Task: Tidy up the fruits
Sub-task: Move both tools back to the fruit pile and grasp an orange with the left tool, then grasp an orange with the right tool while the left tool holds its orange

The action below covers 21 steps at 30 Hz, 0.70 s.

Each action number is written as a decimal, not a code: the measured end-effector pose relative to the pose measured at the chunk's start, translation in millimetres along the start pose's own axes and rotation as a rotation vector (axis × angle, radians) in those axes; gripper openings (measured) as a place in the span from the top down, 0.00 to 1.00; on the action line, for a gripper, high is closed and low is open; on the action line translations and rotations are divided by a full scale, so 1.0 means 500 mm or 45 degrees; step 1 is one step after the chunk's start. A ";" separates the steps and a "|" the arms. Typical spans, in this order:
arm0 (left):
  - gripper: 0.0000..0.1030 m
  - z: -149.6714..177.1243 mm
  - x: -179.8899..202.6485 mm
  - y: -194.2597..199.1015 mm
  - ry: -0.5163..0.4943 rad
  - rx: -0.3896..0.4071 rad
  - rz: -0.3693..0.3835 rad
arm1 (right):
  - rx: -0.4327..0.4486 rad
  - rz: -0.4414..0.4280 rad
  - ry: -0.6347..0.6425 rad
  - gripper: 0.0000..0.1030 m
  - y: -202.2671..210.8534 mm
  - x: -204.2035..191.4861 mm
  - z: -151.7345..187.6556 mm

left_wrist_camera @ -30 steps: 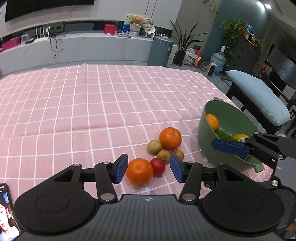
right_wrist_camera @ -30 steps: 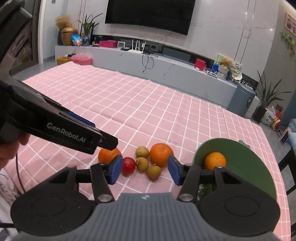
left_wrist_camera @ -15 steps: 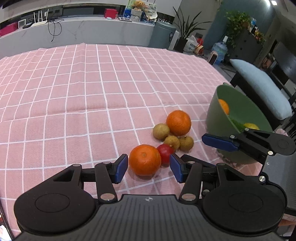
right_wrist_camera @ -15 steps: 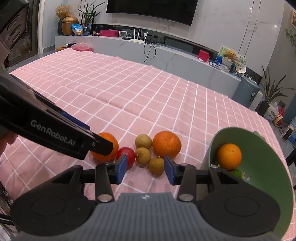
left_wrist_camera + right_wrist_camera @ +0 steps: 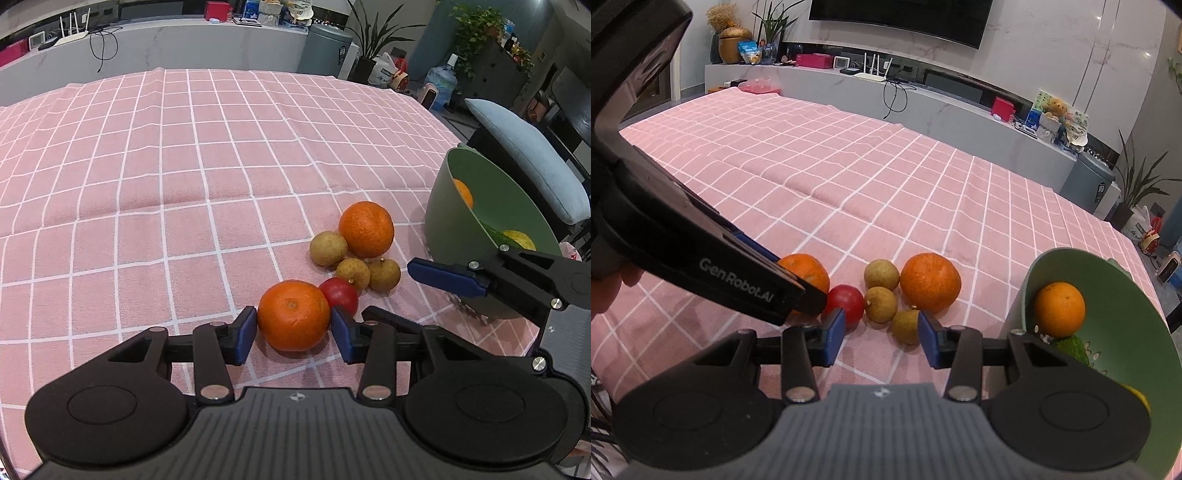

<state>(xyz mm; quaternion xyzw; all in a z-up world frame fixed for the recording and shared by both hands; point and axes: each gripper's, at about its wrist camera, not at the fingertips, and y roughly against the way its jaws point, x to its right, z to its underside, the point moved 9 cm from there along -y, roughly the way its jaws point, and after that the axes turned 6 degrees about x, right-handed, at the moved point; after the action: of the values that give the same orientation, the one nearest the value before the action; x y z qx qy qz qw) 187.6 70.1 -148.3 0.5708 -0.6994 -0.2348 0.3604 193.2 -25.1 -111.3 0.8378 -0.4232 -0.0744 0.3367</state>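
Oranges point(image 5: 293, 314) between closing left hand-held gripper point(image 5: 293, 328) pads, right hand-held gripper point(image 5: 881, 338) open, bowl's point(image 5: 1126, 280) orange fully visible right-view only

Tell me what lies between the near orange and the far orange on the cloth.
A red fruit and three small brown fruits lie between the near orange and far orange, in both wrist views.

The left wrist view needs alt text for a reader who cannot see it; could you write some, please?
The left gripper is closing around an orange on a pink checked tablecloth. Beyond lie more fruit and a green bowl.
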 end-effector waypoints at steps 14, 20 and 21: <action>0.54 -0.042 -0.036 0.022 0.112 0.134 -0.052 | 0.032 0.123 0.086 0.63 -0.021 0.039 -0.067; 0.54 -0.045 -0.040 0.021 0.116 0.140 -0.049 | -0.060 0.113 0.052 0.63 -0.059 0.059 -0.066; 0.54 -0.047 -0.040 0.020 0.118 0.142 -0.045 | -0.070 0.109 0.039 0.63 -0.062 0.062 -0.064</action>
<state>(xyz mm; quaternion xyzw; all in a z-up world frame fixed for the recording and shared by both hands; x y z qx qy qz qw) 201.4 93.7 -131.0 0.6125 -0.6837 -0.1753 0.3558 246.3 -19.6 -101.2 0.8104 -0.4513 -0.0586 0.3690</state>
